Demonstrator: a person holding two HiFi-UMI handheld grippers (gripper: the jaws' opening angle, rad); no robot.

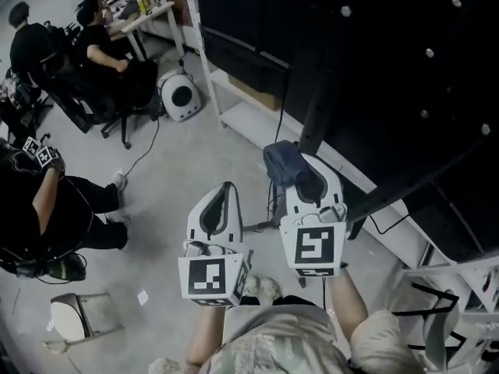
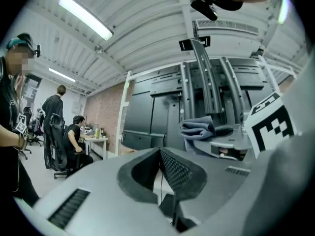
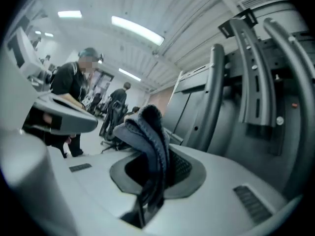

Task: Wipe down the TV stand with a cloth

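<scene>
My right gripper (image 1: 299, 170) is shut on a dark blue-grey cloth (image 1: 281, 162), held in the air near the foot of a black mounting post (image 1: 314, 109). In the right gripper view the cloth (image 3: 147, 132) stands bunched up between the jaws and hides them. My left gripper (image 1: 226, 189) hovers beside it to the left; its jaws are shut with nothing between them (image 2: 160, 154). The low white TV stand shelf (image 1: 253, 121) runs along the wall below large black panels (image 1: 366, 61). The cloth (image 2: 198, 128) also shows in the left gripper view.
A round white appliance (image 1: 180, 96) sits on the floor by the shelf's far end. People sit at a desk (image 1: 140, 15) at the back left, and another person (image 1: 54, 209) crouches at the left. A cable (image 1: 140, 158) trails over the floor. A white frame (image 1: 456, 302) stands at the lower right.
</scene>
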